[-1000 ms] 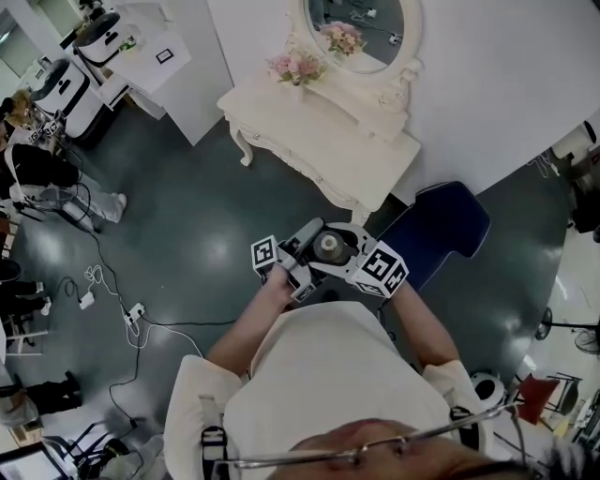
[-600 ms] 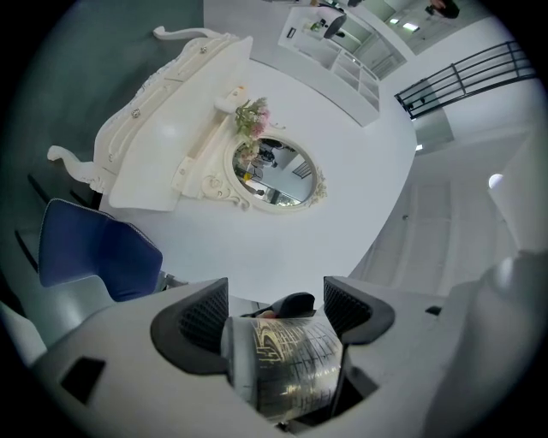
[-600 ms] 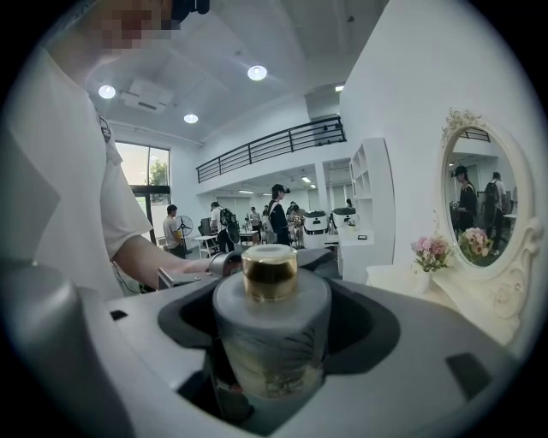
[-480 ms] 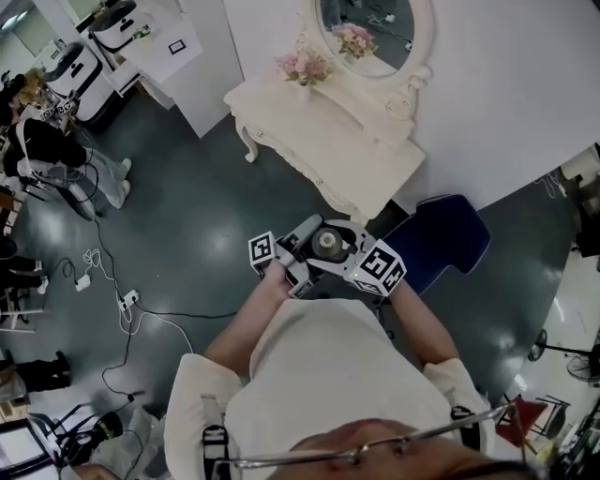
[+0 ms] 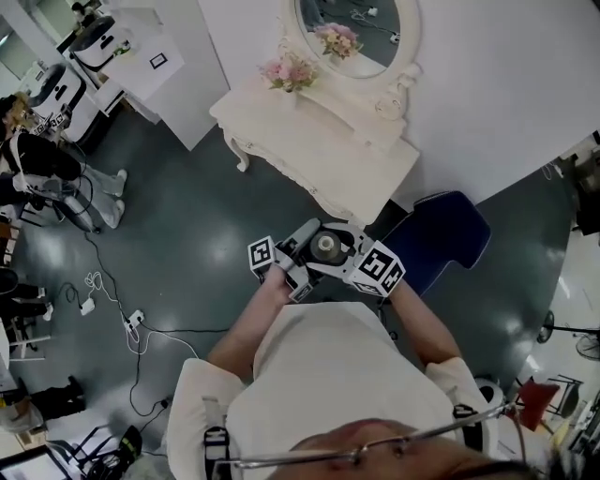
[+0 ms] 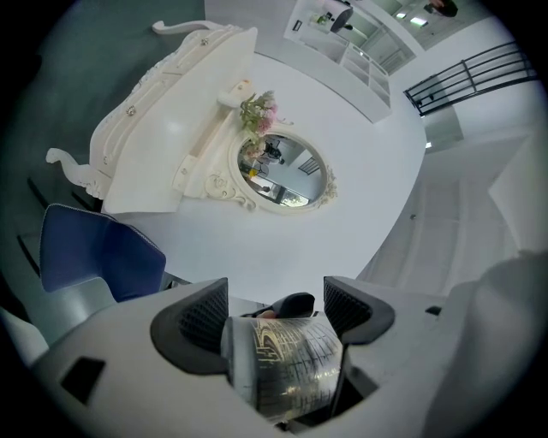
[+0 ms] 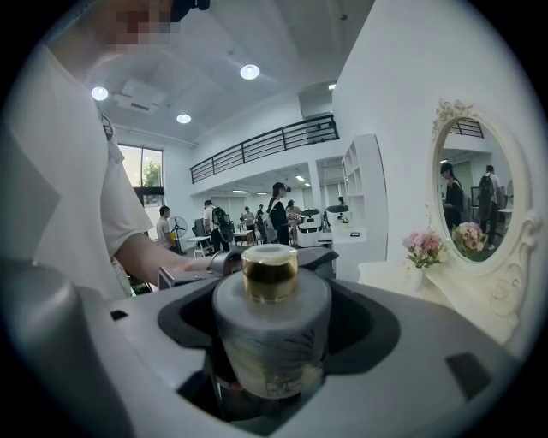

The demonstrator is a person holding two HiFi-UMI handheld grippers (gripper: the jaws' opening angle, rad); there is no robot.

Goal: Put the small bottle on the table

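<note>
The small bottle (image 5: 327, 247), a grey patterned cylinder with a gold cap, is held in front of the person's chest between both grippers. My left gripper (image 5: 305, 246) is shut on it, and in the left gripper view the bottle (image 6: 287, 359) lies crosswise between the dark pads (image 6: 199, 321). My right gripper (image 5: 345, 255) is shut on it from the other side; there the bottle (image 7: 270, 329) stands cap up between the jaws. The white dressing table (image 5: 319, 141) stands ahead, below the round mirror (image 5: 352, 23), some way beyond the grippers.
A blue chair (image 5: 439, 234) stands right of the table, close to the grippers. Pink flowers (image 5: 289, 70) sit at the table's back left. Cables (image 5: 131, 319) and people (image 5: 42, 169) are on the dark floor to the left. A white wall (image 5: 506, 84) lies behind.
The head view has shifted slightly. Both grippers and the bottle stay in the same place in front of the chest.
</note>
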